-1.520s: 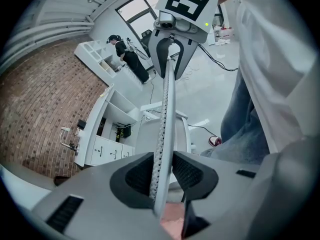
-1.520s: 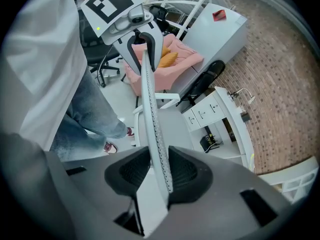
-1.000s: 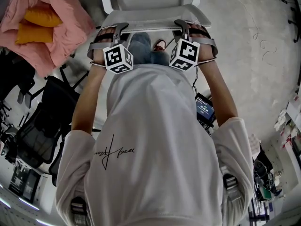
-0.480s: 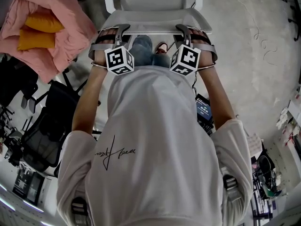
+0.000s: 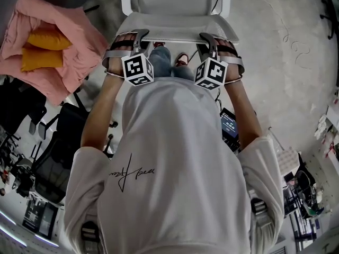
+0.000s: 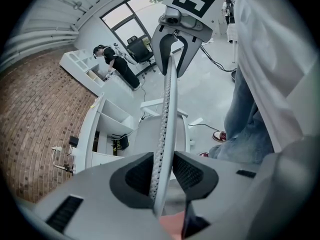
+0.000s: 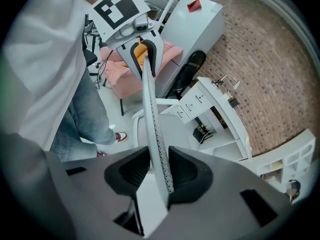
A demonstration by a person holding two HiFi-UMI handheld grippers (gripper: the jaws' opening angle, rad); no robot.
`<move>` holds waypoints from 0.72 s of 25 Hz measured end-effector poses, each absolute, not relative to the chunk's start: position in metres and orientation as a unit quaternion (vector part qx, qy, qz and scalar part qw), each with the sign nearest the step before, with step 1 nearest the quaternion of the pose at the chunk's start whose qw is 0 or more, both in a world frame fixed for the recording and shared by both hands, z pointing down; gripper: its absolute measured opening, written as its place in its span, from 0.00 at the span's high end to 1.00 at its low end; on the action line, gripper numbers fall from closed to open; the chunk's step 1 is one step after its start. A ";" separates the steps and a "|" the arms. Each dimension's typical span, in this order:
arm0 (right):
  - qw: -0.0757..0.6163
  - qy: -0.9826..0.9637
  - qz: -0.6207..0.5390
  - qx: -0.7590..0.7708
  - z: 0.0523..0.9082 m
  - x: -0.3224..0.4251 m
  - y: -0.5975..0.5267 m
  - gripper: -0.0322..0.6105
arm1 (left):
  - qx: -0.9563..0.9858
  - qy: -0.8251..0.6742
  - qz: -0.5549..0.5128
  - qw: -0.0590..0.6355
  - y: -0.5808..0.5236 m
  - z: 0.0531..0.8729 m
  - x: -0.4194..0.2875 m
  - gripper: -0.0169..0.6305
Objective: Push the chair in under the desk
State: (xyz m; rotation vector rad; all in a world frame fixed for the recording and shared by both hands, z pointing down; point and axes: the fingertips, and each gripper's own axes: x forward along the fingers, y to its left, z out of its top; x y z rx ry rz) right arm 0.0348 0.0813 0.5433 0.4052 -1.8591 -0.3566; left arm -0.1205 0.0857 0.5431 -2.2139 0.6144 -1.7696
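Left gripper [image 5: 139, 34] and right gripper [image 5: 207, 36] each clamp, jaws part-closed, the pale grey mesh-backed office chair [image 5: 175, 24] at its top edge

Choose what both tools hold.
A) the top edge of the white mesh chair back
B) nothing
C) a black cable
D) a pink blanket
A: the top edge of the white mesh chair back sits clamped between the jaws of the left tool and the right tool.
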 end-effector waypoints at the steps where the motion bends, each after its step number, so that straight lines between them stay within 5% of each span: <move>1: 0.567 -0.790 -0.152 0.174 0.543 0.036 0.078 0.74 | -0.759 0.208 -0.605 0.121 0.082 0.543 -0.119 0.80; 18: 0.583 -0.773 -0.136 0.208 0.543 0.064 0.018 0.74 | -0.776 0.182 -0.581 0.164 0.020 0.541 -0.091 0.81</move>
